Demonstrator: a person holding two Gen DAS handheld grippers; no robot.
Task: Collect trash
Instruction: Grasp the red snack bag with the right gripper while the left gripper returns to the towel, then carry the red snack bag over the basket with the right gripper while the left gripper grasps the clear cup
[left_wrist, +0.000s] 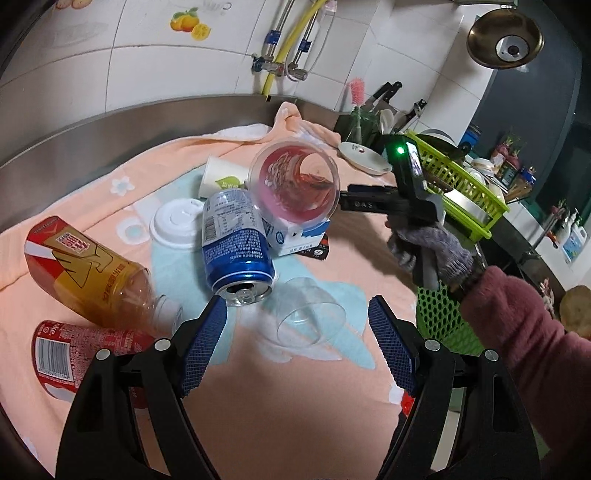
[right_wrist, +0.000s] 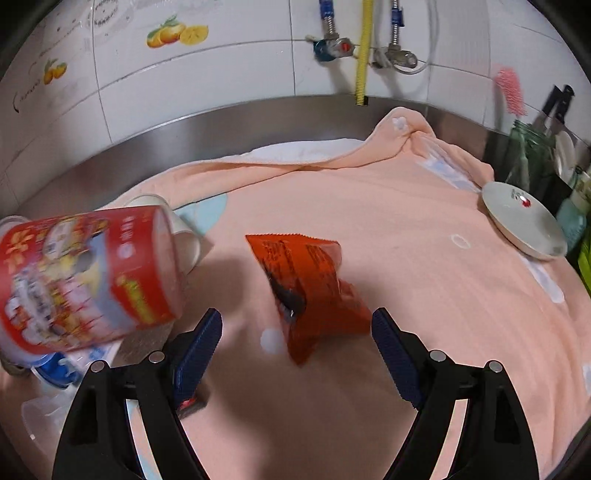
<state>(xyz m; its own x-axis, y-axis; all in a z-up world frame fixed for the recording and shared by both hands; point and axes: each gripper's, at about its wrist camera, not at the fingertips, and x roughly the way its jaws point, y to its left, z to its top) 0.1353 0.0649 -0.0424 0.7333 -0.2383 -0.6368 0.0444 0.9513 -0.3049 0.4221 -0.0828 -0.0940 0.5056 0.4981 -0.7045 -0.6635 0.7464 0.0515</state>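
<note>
In the left wrist view my left gripper (left_wrist: 297, 310) is open. A clear plastic cup (left_wrist: 310, 319) lies on its side on the peach towel (left_wrist: 277, 413) between the fingertips, untouched. Beyond it lie a blue can (left_wrist: 236, 243), a white lid (left_wrist: 177, 225), a paper cup (left_wrist: 221, 177), a red-printed plastic cup (left_wrist: 295, 181) on a milk carton (left_wrist: 295, 240), an orange-labelled bottle (left_wrist: 85, 273) and a red can (left_wrist: 74, 354). My right gripper (right_wrist: 297, 321) is open too. An orange snack wrapper (right_wrist: 310, 291) lies between its pads, which stand clear of it. The red-printed cup (right_wrist: 85, 277) is blurred at left.
A gloved hand (left_wrist: 432, 251) holds the right gripper's body (left_wrist: 373, 201) beside the red-printed cup. A green mesh basket (left_wrist: 443, 325) stands at the right edge, a green dish rack (left_wrist: 461, 173) and a white plate (right_wrist: 524, 221) farther back. A steel rim (right_wrist: 221, 129) and tiled wall bound the rear.
</note>
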